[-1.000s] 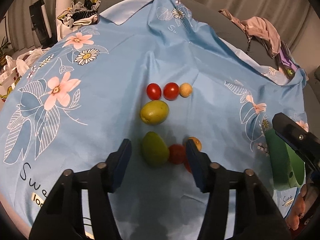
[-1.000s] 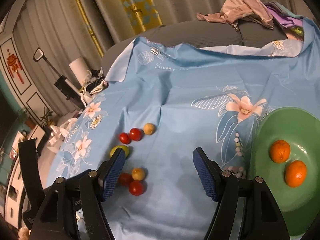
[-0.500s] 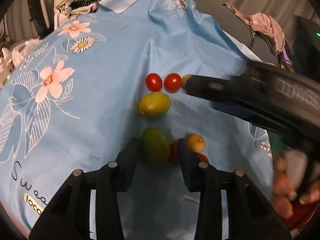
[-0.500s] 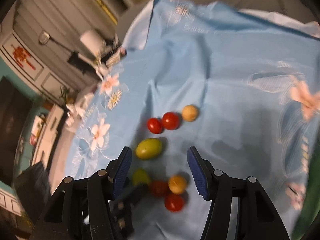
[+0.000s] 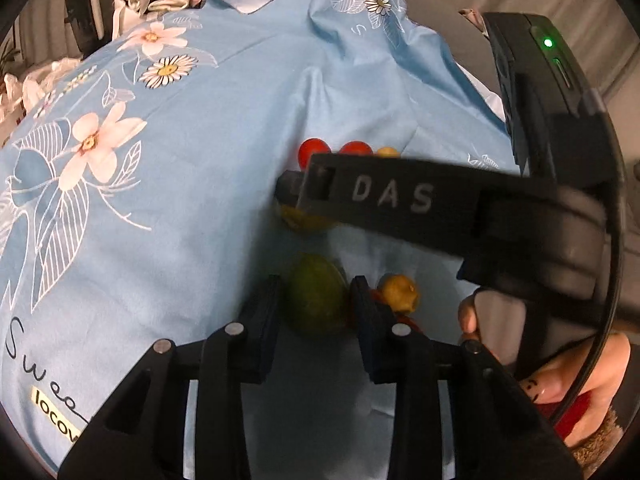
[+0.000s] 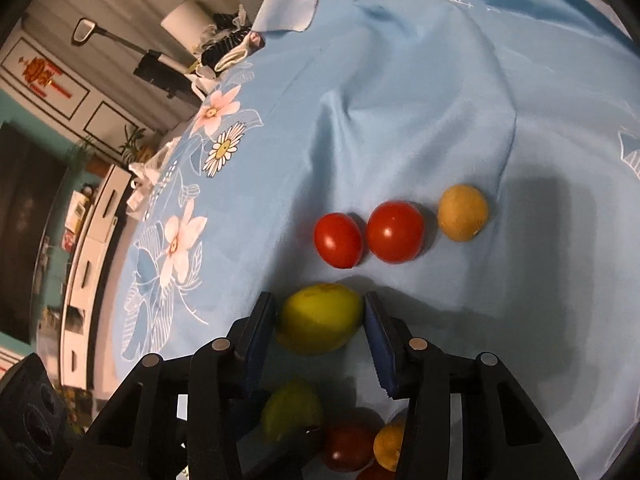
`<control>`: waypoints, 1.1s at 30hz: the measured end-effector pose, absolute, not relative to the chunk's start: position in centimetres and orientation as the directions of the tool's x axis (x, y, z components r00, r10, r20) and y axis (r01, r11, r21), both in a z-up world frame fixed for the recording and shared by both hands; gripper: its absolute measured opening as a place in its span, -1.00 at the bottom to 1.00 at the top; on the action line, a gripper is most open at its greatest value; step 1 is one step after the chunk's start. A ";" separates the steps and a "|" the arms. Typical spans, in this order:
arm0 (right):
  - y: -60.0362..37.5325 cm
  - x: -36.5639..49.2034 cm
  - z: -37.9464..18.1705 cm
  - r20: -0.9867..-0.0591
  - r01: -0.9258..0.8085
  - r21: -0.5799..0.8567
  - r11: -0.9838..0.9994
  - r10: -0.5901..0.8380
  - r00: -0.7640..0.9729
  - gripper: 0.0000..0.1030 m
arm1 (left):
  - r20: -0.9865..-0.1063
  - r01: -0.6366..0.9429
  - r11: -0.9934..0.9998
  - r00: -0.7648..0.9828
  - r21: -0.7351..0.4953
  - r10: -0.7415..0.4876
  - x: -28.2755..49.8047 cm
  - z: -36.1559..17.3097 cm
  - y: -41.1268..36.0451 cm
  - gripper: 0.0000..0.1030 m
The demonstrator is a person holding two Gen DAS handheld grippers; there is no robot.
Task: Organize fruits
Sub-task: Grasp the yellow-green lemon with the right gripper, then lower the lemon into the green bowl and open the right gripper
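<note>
On the blue flowered cloth (image 5: 200,208) lies a green oval fruit (image 5: 316,312). My left gripper (image 5: 316,284) is closing on it, and both pads touch its sides. Just beyond, a yellow oval fruit (image 6: 320,322) sits between the pads of my right gripper (image 6: 318,300), which is also closing and touches both ends. In the left wrist view the right tool's black body (image 5: 400,200) crosses the picture and hides most of that yellow fruit (image 5: 304,222).
Two red cherry tomatoes (image 6: 338,240) (image 6: 395,231) and a tan round fruit (image 6: 462,218) lie in a row beyond the yellow fruit. A small yellow fruit (image 5: 398,292) and a red tomato (image 6: 348,440) sit right of the green fruit. A hand (image 5: 560,372) grips the right tool.
The right gripper swung left and down from beside the green plate and narrowed around the yellow fruit. The left jaws narrowed onto the green fruit, and that hand barely shifted.
</note>
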State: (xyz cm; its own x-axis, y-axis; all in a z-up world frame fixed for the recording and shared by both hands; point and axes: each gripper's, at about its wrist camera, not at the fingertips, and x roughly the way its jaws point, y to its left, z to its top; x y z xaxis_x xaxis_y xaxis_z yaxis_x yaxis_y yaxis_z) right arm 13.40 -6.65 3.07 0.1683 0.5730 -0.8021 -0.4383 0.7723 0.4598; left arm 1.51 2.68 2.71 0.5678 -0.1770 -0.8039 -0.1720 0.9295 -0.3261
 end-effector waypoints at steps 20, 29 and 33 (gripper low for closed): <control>-17.1 5.7 9.5 -0.703 -0.286 0.446 0.848 0.530 0.475 -0.11 | -0.728 -0.111 0.919 0.648 -0.378 -0.222 -0.2 5.7 1.3 -0.35; -20.5 3.5 10.7 -0.660 -0.210 0.453 0.867 0.484 0.575 -0.11 | -0.657 -0.015 0.921 0.705 -0.390 -0.267 -1.9 8.6 -0.8 -0.35; -21.4 3.4 11.1 -0.653 -0.185 0.449 0.874 0.463 0.599 -0.11 | -0.629 0.023 0.921 0.724 -0.388 -0.283 -2.7 9.7 -1.5 -0.35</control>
